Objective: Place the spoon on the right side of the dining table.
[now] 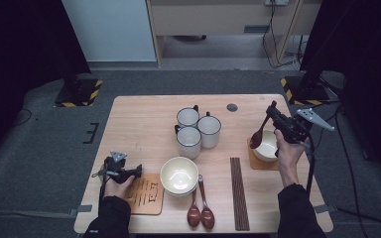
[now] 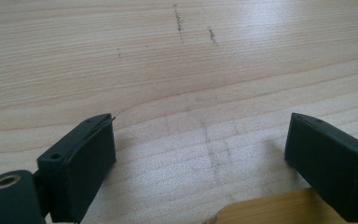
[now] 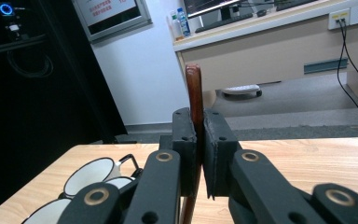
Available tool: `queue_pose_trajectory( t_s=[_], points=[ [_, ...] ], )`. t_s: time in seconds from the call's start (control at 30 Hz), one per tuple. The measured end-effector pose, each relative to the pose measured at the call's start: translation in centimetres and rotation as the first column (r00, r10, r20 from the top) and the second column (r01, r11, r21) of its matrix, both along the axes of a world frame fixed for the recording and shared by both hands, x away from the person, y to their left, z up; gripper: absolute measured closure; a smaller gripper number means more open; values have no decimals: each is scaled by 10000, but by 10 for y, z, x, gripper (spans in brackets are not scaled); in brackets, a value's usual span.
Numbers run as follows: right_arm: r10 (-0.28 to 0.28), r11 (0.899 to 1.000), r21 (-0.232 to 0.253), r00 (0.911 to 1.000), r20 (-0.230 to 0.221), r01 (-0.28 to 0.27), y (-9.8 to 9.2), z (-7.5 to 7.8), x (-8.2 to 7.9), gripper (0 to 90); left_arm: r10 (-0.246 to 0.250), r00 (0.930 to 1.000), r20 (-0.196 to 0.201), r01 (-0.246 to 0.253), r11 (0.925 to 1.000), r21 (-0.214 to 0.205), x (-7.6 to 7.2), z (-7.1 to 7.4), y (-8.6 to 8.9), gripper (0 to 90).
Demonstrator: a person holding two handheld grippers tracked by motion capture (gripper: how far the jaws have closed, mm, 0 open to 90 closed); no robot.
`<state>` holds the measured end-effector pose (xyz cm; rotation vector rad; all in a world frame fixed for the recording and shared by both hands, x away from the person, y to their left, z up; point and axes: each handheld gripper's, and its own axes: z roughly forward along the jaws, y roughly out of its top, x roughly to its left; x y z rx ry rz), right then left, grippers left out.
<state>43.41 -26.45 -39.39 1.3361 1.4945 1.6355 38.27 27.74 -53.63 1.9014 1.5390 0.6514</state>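
Right claw (image 1: 274, 111): clamping together on the handle of a brown spoon (image 1: 259, 134); handle (image 3: 195, 100) rising between the pads in the right gripper view. Spoon hanging with its long axis running from 1 o'clock at the claw down to 7 o'clock at the bowl end, tilted, not upright. Spoon's bowl end hovering at the rim of the small white bowl (image 1: 267, 148), at about 7 o'clock from the claw; touching or just clear, not being possible to tell. Bowl sitting on an orange mat (image 1: 258, 162) at the tabletop's 3 o'clock side. Right hand being the nearer by far; likely lowering the spoon into this bowl.

Left claw (image 1: 138, 171): standing apart, gripping nothing, pads (image 2: 91, 161) hovering low over bare wood, with a corner of the near mat (image 2: 270, 210) showing at 5 o'clock. Resting at the tabletop's 8 o'clock corner, at the wooden mat (image 1: 146, 195), well apart from the spoon.

Also lying on the tabletop (image 1: 139, 119): large cream bowl (image 1: 179, 174) just right of the wooden mat; two more brown spoons (image 1: 201, 210) at its 6 o'clock; chopsticks (image 1: 238, 193) lying lengthwise 12 to 6; three white mugs (image 1: 197, 130) clustering at centre.

Room: grey carpet, dark stands with striped bases, a desk with cables at 12 o'clock.
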Motion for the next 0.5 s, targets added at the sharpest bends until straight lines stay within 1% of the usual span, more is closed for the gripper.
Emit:
queue_pose_trajectory(
  t_s=[0.27,0.5],
  points=[
    [-138,9999,4,9999,-92,138,-4,-2,3,846,0,10000,0,0,10000,-2,0,0,0,76],
    [-348,9993,122,9993,-101,350,-10,-2,6,846,-2,10000,0,2,10000,-2,0,0,0,76]
  ],
)
